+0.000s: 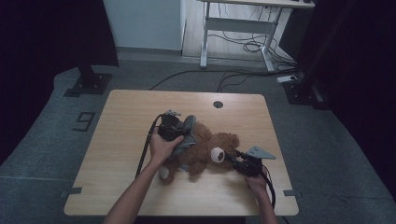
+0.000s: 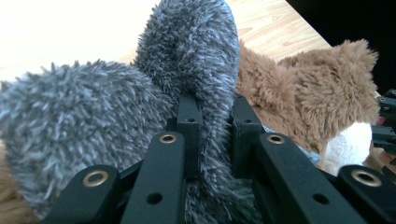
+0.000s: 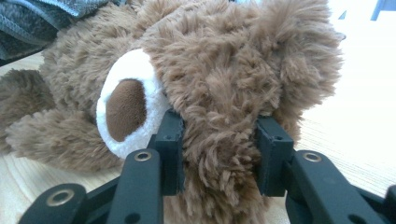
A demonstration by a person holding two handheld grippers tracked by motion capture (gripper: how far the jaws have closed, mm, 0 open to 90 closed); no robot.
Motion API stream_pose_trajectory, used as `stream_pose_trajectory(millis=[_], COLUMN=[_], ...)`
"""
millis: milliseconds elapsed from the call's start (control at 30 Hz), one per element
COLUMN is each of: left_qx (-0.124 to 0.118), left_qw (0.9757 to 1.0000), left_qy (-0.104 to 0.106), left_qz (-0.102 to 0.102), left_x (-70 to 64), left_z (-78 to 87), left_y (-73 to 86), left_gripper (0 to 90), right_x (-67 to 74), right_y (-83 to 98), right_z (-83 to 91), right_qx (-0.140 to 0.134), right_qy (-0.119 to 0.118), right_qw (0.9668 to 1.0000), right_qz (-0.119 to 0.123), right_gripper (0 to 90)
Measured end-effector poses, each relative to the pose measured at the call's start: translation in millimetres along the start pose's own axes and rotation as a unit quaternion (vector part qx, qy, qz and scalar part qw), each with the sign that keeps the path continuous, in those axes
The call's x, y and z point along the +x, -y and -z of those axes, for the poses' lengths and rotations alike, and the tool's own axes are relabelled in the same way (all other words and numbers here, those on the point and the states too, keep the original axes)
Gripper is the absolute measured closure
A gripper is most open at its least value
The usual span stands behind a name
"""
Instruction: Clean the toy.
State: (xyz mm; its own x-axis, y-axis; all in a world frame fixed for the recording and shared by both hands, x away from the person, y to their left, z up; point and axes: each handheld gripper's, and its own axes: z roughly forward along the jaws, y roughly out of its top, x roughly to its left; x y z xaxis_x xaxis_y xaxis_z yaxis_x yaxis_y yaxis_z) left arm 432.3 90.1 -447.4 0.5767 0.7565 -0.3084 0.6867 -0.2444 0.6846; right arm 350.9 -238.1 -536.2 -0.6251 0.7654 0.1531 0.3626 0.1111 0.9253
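1. Closest to me in the left gripper view, the left gripper has its black jaws pinched onto a fold of shaggy grey cloth; the fold runs down between the pads, so I cannot see how much of it they hold.
2. From the right gripper view, the right gripper is clamped on the teddy bear, with brown fur bulging between the jaws just beside the white muzzle with its brown nose.
3. Fur hides the contact faces of both pads there, and the bear's body is cut off at the left edge.
4. Looking down from above, my left hand covers most of the left gripper, so I can barely make out its jaws from here.
5. On the wooden table the bear lies on its side near the middle, head toward the right gripper, the grey cloth draped over its back.
6. One pale foot pokes out below my left wrist; the cloth hides the rest of the bear's back.
7. Far back, a round hole sits near the table's far edge.
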Motion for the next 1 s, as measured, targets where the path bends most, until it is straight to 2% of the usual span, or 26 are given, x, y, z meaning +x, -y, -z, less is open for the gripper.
stream_pose_trajectory(millis=[67, 133, 267, 367, 433, 533, 600, 700, 833, 900, 1000], left_qx=[-0.006, -0.014, -0.034, -0.045, -0.050, -0.055, -0.059, -0.066, -0.072, -0.074, -0.078], left_qw=[1.0000, 0.9999, 0.9993, 0.9988, 0.9984, 0.9979, 0.9975, 0.9970, 0.9964, 0.9961, 0.9956], left_qy=[0.006, 0.003, 0.002, 0.006, 0.008, 0.008, 0.011, 0.019, 0.033, 0.036, 0.037], left_qz=[0.000, -0.007, -0.017, -0.018, -0.023, -0.034, -0.036, -0.037, -0.032, -0.033, -0.037], left_x=[0.5, -1.9, -4.4, -5.6, -7.6, -11.8, -13.8, -13.9, -13.7, -14.8, -16.4], left_z=[3.0, 5.4, 10.7, 14.6, 16.9, 20.9, 23.1, 25.6, 27.0, 27.6, 28.5], left_y=[6.1, 13.8, 29.5, 39.8, 45.7, 52.6, 57.6, 63.8, 70.2, 72.1, 75.0], left_gripper=[78.4, 78.7, 79.2, 79.4, 79.6, 79.6, 79.7, 79.7, 79.7, 79.7, 79.7], right_x=[1.5, 3.1, 6.9, 6.9, 6.4, 6.9, 8.4, 9.7, 9.8, 9.7, 12.4], right_y=[-0.5, -1.2, -4.0, -8.4, -14.2, -27.5, -35.8, -42.8, -41.6, -38.3, -35.2], right_z=[0.9, 2.2, 7.3, 11.2, 14.6, 18.2, 15.3, 3.1, -15.1, -21.1, -20.0], right_qx=[0.000, 0.002, 0.004, 0.011, 0.005, -0.008, -0.003, 0.030, 0.073, 0.093, 0.092], right_qy=[0.001, 0.001, 0.004, -0.003, -0.012, -0.013, -0.011, -0.017, -0.043, -0.044, -0.044], right_qw=[1.0000, 1.0000, 0.9998, 0.9999, 0.9999, 0.9998, 0.9999, 0.9994, 0.9963, 0.9940, 0.9942], right_qz=[0.004, 0.008, 0.018, 0.012, 0.001, -0.009, -0.009, -0.007, -0.017, -0.035, -0.034], right_gripper=[56.6, 52.9, 37.7, 28.1, 23.8, 17.1, 13.4, 10.4, 4.9, 8.0, 19.6])
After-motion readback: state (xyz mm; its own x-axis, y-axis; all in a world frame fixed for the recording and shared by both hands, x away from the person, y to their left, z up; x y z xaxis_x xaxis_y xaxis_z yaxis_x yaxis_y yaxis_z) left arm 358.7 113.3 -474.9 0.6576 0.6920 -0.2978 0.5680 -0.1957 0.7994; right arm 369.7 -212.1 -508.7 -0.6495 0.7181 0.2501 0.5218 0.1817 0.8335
